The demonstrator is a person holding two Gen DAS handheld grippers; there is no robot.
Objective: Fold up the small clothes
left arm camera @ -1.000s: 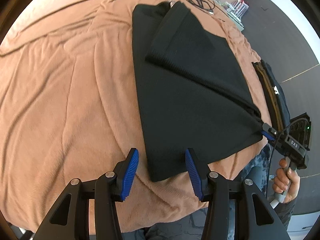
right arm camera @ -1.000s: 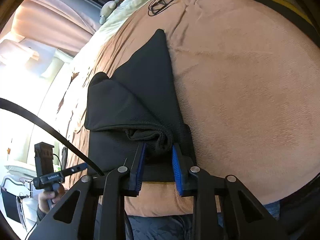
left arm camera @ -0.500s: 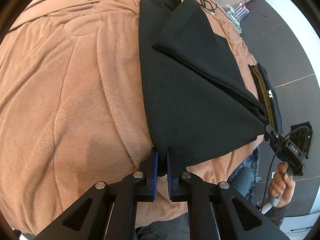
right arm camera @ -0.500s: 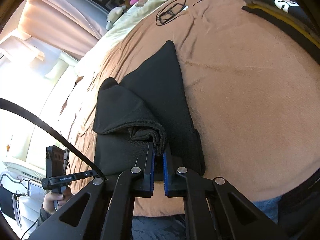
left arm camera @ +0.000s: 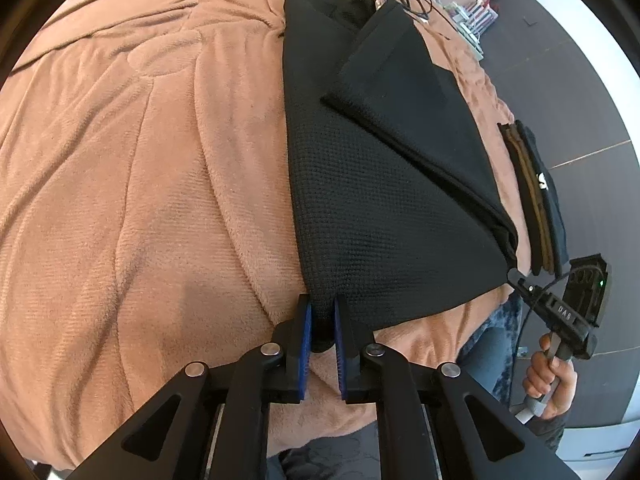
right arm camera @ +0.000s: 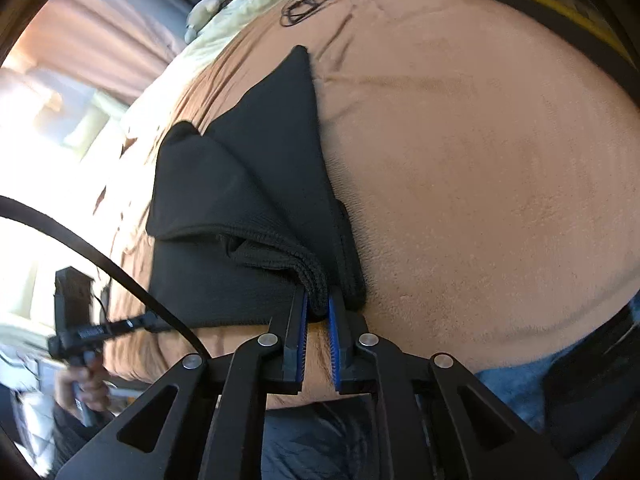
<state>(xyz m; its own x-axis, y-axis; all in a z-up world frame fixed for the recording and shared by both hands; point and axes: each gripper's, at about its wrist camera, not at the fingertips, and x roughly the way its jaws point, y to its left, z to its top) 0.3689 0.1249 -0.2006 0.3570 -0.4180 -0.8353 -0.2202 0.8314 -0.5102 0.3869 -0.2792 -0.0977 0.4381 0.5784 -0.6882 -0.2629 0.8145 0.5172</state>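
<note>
Pinching the near left corner of black garment [left arm camera: 372, 208] between nearly closed left gripper [left arm camera: 320, 334]. Clamping the bunched near right corner with right gripper [right arm camera: 318, 326], equally narrowed. Lying part-folded on brown blanket [left arm camera: 132, 184]; folded clothes stack [left arm camera: 536, 200] just beyond garment's right edge.

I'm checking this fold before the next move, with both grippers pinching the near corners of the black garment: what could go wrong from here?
1. The left gripper holds only the tip of the black garment; it may slip out.
2. The right gripper clamps bunched layers; they could shift and skew the fold.
3. The folded-over flap lies loose and may fall open on lifting.
</note>
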